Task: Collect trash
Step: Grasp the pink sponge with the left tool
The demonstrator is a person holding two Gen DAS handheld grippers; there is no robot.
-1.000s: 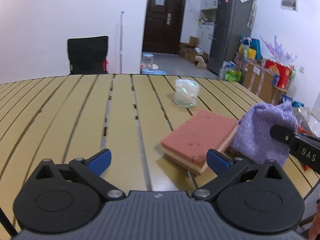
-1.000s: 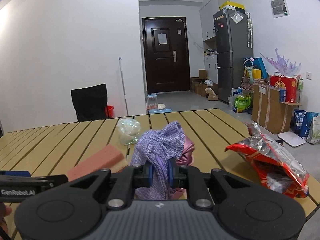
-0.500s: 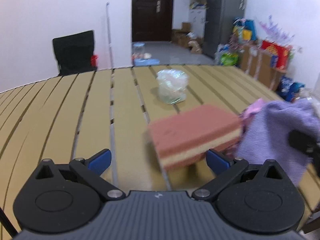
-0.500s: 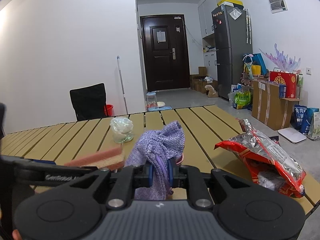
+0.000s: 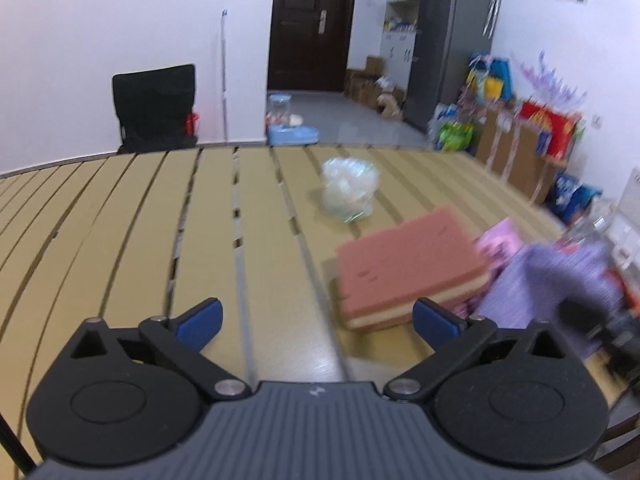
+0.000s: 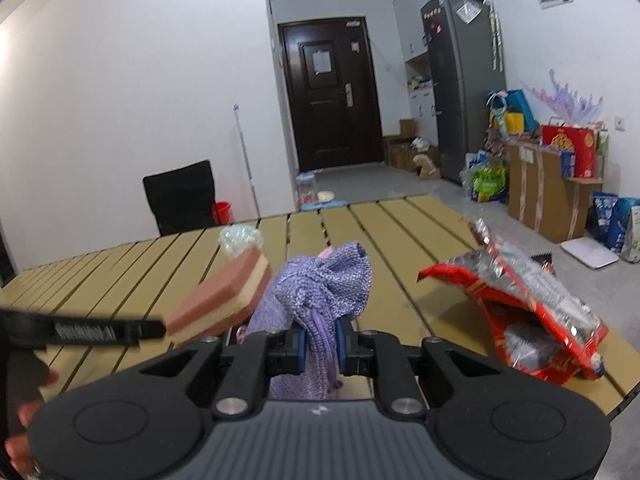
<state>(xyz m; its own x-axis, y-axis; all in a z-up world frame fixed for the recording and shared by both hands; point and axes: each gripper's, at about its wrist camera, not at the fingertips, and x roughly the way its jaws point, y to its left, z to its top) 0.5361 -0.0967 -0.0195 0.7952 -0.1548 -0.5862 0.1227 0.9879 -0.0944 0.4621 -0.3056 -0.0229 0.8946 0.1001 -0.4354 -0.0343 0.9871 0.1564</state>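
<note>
While the left gripper [image 5: 316, 318] hovered over the slatted table [image 5: 120, 216] with its fingers spread wide and empty, the pink sponge [image 5: 408, 268] lay just ahead, a crumpled clear plastic bag [image 5: 348, 190] beyond it. From the right wrist view, the right gripper [image 6: 321, 344] was clamped on a purple cloth [image 6: 320, 292], the red snack wrapper [image 6: 532, 300] lying on the table to its right.

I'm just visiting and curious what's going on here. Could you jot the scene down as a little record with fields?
Surface: slatted wooden table
Right gripper: shut on purple cloth
Left gripper: open, nothing between its fingers
Sponge: pink over yellow, lying beside the cloth
Clear plastic bag: crumpled, farther back on the table
Red snack bag: torn open, to the cloth's right in the right wrist view
</note>
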